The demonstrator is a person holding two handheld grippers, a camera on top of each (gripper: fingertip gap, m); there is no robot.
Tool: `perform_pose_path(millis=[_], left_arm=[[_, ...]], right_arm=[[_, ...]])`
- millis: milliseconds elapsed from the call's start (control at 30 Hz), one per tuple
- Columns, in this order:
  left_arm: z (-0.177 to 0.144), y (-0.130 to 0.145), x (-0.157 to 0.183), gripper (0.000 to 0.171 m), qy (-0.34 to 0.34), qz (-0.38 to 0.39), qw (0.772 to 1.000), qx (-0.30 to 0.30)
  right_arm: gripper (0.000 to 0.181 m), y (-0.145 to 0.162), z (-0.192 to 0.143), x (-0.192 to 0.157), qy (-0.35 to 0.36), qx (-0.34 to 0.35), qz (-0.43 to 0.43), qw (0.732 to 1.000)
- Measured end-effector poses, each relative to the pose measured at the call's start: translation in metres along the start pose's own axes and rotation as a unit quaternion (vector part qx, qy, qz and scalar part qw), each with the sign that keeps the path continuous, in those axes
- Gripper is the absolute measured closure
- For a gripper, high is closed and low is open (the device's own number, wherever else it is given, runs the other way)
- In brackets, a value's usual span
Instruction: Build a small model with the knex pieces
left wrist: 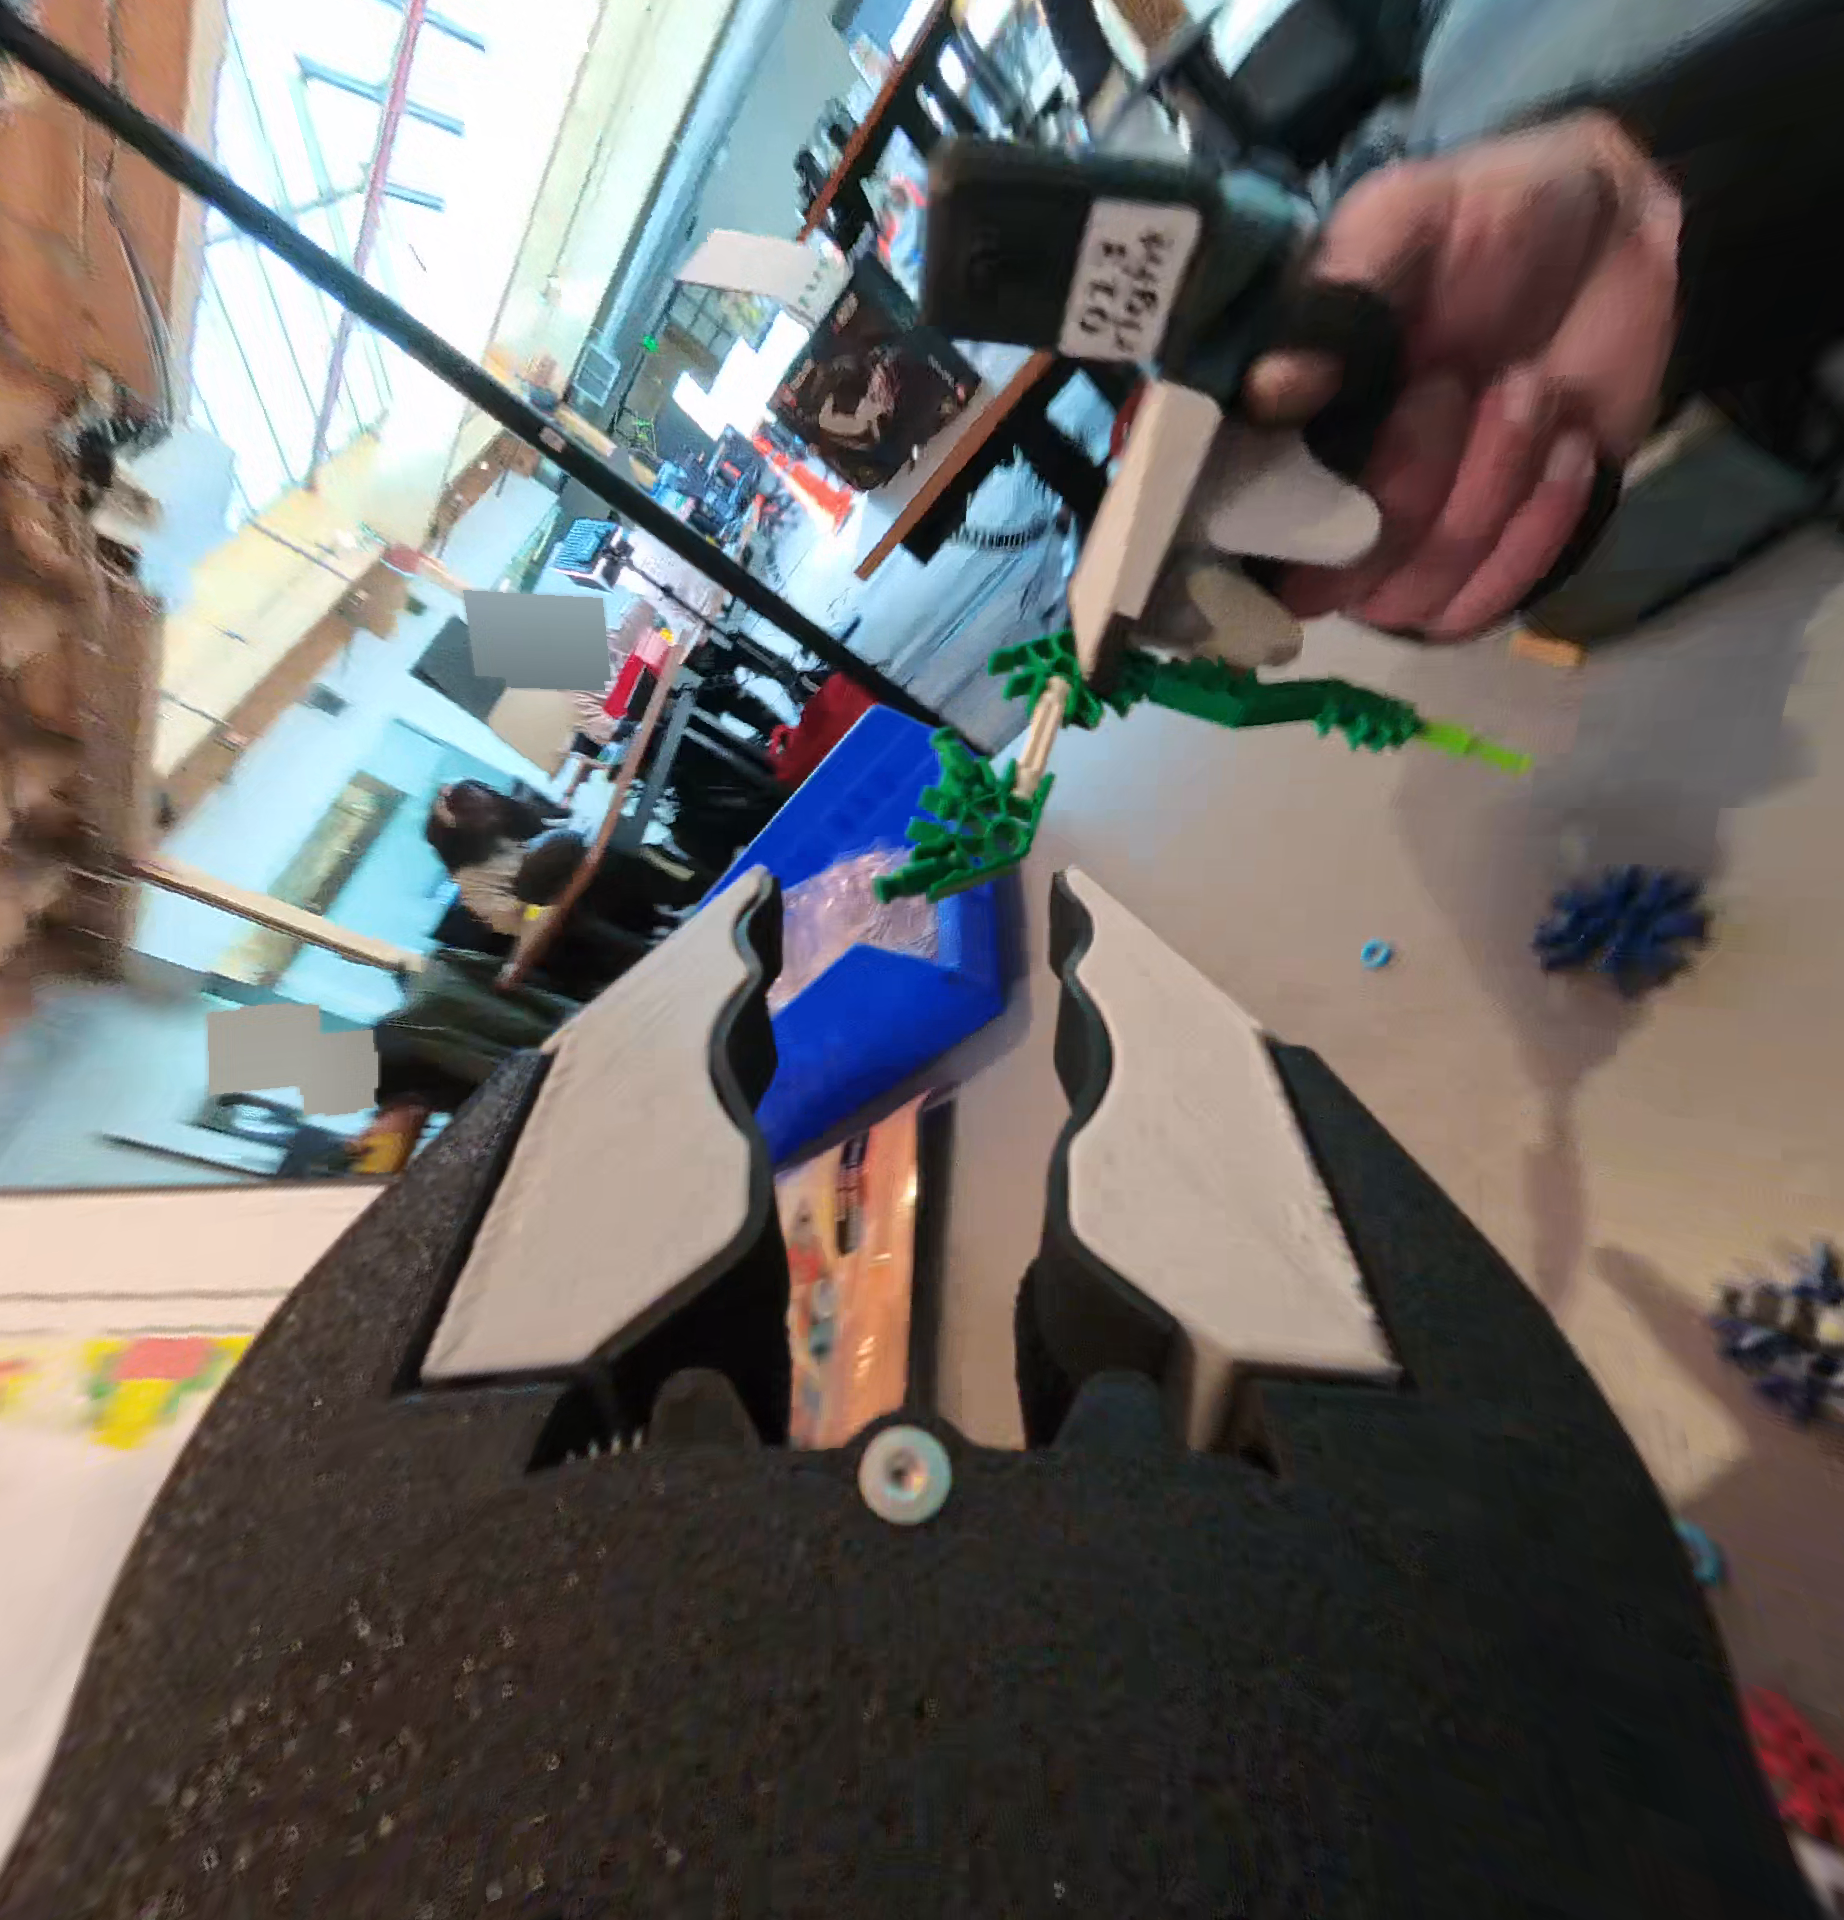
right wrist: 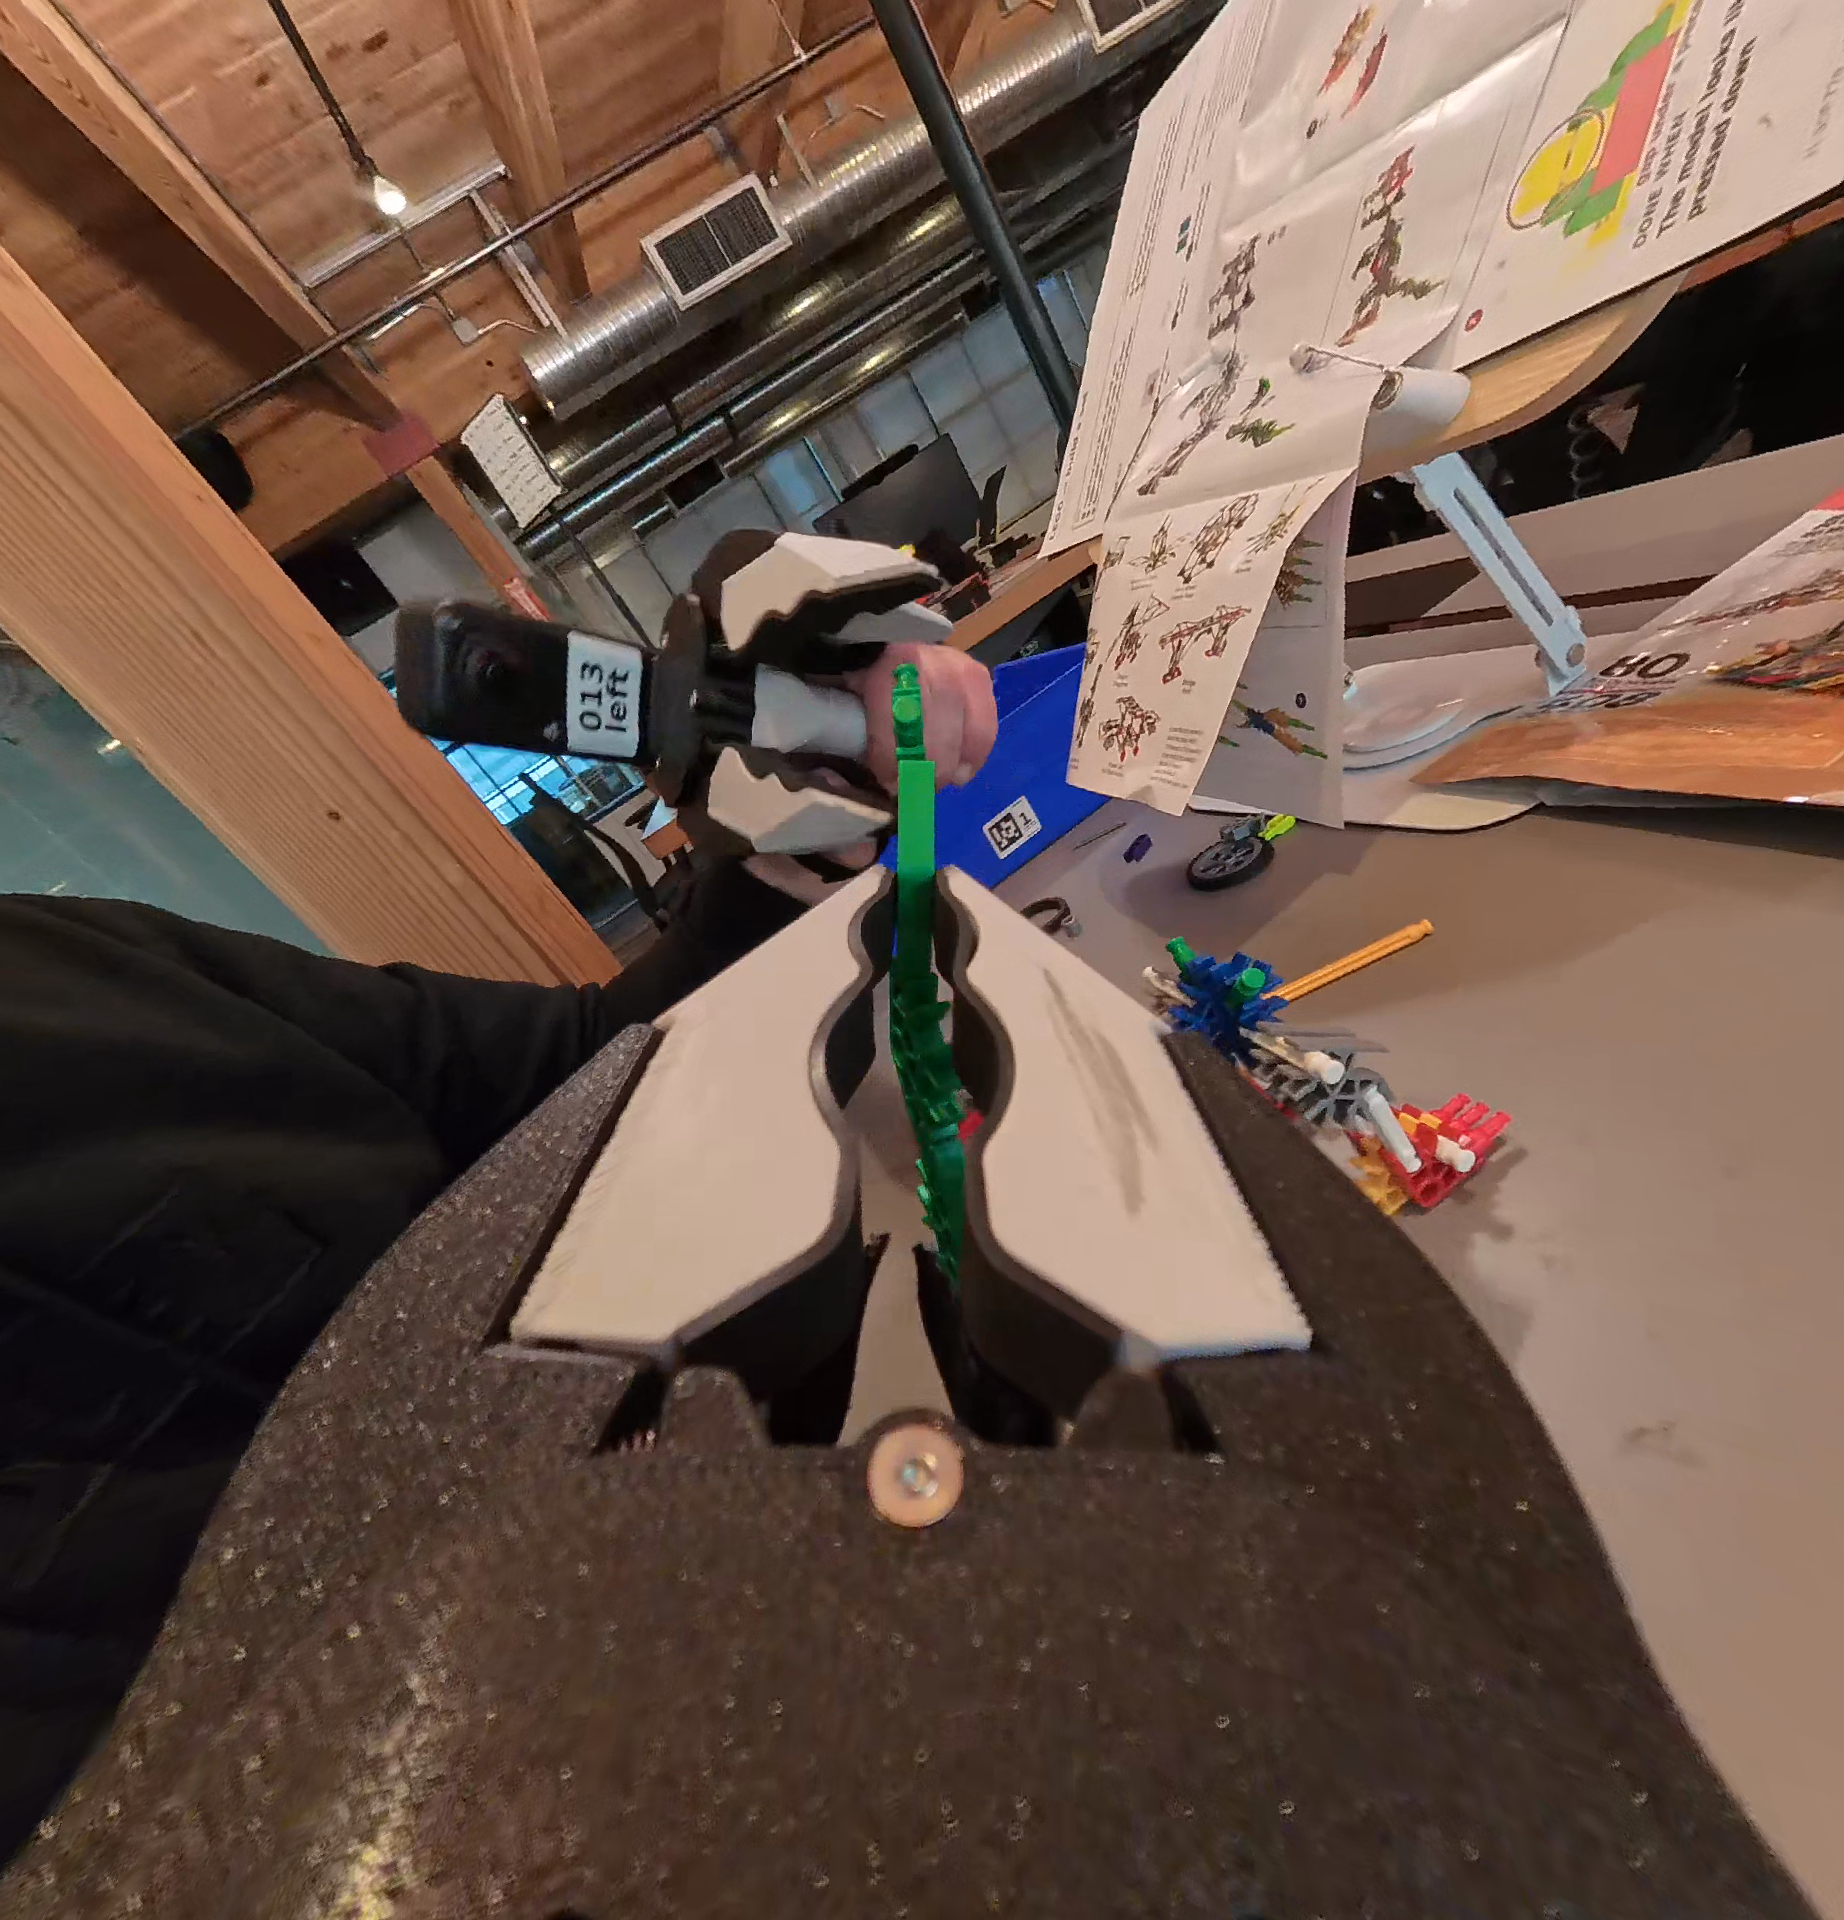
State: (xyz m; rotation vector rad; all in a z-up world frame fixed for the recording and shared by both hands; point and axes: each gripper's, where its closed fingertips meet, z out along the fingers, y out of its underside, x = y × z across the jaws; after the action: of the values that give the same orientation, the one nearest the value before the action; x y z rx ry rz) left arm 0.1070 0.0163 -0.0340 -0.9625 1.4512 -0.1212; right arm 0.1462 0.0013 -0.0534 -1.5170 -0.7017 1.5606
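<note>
Green rod assembly (right wrist: 923, 1049) is clamped between right gripper (right wrist: 913, 904) jaws, left gripper (left wrist: 913, 914) jaws are held released nearby; slippage could be caused by the thin edge-on hold.

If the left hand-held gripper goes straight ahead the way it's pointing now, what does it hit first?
Probably the green toy piece held by the right hand-held gripper, just beyond the open left hand-held gripper. The blue bin sits lower behind it; depth is unclear.

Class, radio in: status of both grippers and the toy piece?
Right gripper shut on green toy piece, held off the table. Left gripper open, empty, close by. Nothing between them.
</note>
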Motion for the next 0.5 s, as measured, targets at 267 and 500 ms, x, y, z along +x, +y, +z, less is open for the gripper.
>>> perform_pose_path(millis=[267, 500], left_arm=[[0.01, 0.001, 0.022, 0.147, 0.026, 0.101, 0.993, -0.055], [0.011, 0.02, 0.017, 0.147, 0.068, 0.034, 0.987, -0.142]], right_arm=[[0.176, 0.011, 0.007, -0.003, -0.017, -0.022, 0.023, 0.999], [0.156, 0.008, 0.001, 0.023, 0.103, -0.03, -0.052, 0.993]])
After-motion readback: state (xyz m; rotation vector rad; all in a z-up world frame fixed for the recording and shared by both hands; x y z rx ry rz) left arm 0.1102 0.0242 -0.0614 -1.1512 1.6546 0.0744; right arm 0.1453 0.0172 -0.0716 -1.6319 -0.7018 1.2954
